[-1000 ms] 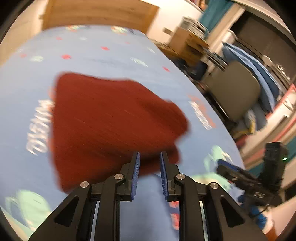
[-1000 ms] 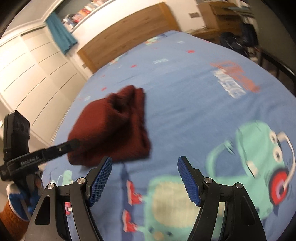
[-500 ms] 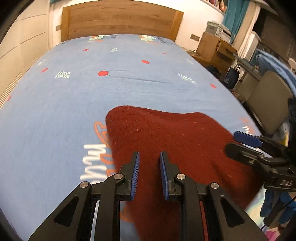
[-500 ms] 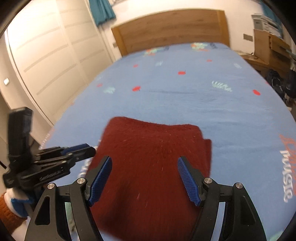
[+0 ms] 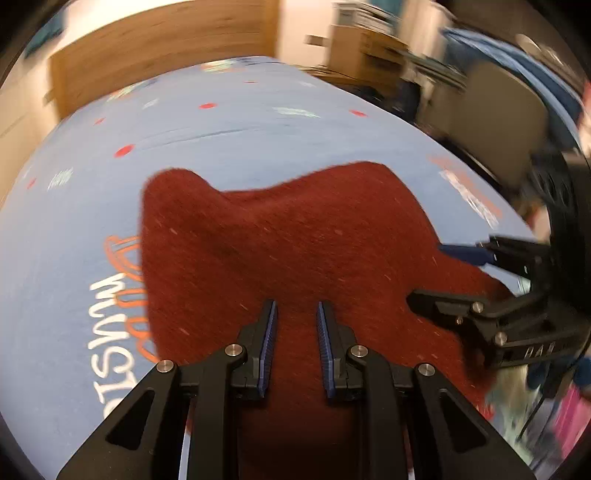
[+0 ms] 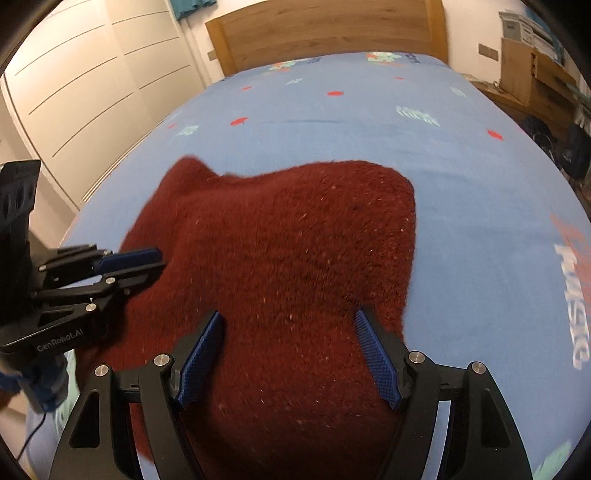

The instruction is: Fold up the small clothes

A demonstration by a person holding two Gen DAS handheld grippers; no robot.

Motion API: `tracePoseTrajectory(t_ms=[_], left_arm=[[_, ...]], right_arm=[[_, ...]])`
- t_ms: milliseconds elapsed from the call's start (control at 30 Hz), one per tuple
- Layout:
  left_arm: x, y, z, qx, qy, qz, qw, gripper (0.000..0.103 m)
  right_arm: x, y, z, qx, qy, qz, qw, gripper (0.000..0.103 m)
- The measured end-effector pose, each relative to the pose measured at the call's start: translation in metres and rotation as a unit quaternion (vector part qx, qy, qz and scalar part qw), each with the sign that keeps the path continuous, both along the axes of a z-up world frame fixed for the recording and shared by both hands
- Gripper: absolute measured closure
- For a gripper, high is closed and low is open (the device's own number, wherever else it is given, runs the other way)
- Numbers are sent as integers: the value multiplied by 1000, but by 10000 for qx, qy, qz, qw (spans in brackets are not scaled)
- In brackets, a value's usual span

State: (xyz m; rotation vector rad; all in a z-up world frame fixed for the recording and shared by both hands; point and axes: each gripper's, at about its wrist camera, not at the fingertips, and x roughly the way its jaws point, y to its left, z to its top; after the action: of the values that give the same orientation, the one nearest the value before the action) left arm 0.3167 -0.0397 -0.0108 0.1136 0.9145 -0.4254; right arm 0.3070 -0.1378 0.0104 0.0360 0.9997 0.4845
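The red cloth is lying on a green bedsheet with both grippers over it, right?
Not quite: the bedsheet is blue, not green, as the right wrist view shows. The red cloth does lie on it, with the left gripper and right gripper over it.

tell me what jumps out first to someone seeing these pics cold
A dark red fuzzy garment spread on the blue printed bedsheet fills the middle of both views. The two black grippers with blue pads frame it: the right gripper has wide jaws over its near part, and the left gripper has narrow jaws with a gap between the pads. Behind stands a wooden headboard.
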Motion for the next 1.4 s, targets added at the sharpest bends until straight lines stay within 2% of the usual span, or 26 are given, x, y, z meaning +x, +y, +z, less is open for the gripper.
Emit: tracePoseTrajectory(t_ms=[67,167,333,433,500,567,667,767,867,967,1067,1167,1267,1400], left_arm=[[-7,-8,-1,187,-168,-43,9997,86],[4,-3,-5,261,-232,264,9990,82],[29,20,-1,422,-220,836,9954,81],[31,35,2,367,-85,1082,9934,81],[24,40,12,368,-124,1149,9926,78],[13,47,23,290,-223,1165,9925,73],[-5,50,34,68,-360,1052,9938,72],[-21,44,39,-120,-457,833,9954,72],[-30,29,36,-113,-488,597,9970,72],[-32,19,23,-2,-394,440,9983,72],[-28,23,5,-93,-194,511,9985,65],[-24,26,0,-245,-129,558,9981,63],[-20,21,-3,-171,-157,562,9982,63],[-19,24,2,-295,-64,647,9974,62]], right_arm=[[-12,-10,-1,48,50,-19,10000,28],[-16,-14,1,90,35,20,10000,28],[9,-2,11,1,-88,-58,9999,28],[22,7,13,-36,-54,-40,10000,28],[22,3,19,78,-40,-77,9999,28],[15,-10,34,250,-209,-127,9994,28],[-7,-32,59,509,-532,-183,9971,28],[-27,-41,70,586,-625,-60,9963,28],[-37,-30,66,529,-579,159,9968,28],[-41,-18,48,484,-410,195,9978,28],[-37,-17,21,440,-140,81,9989,28],[-31,-19,-2,418,60,-41,9991,28],[-30,-20,-5,492,70,-131,9987,27],[-29,-20,-3,450,112,-150,9988,27]])
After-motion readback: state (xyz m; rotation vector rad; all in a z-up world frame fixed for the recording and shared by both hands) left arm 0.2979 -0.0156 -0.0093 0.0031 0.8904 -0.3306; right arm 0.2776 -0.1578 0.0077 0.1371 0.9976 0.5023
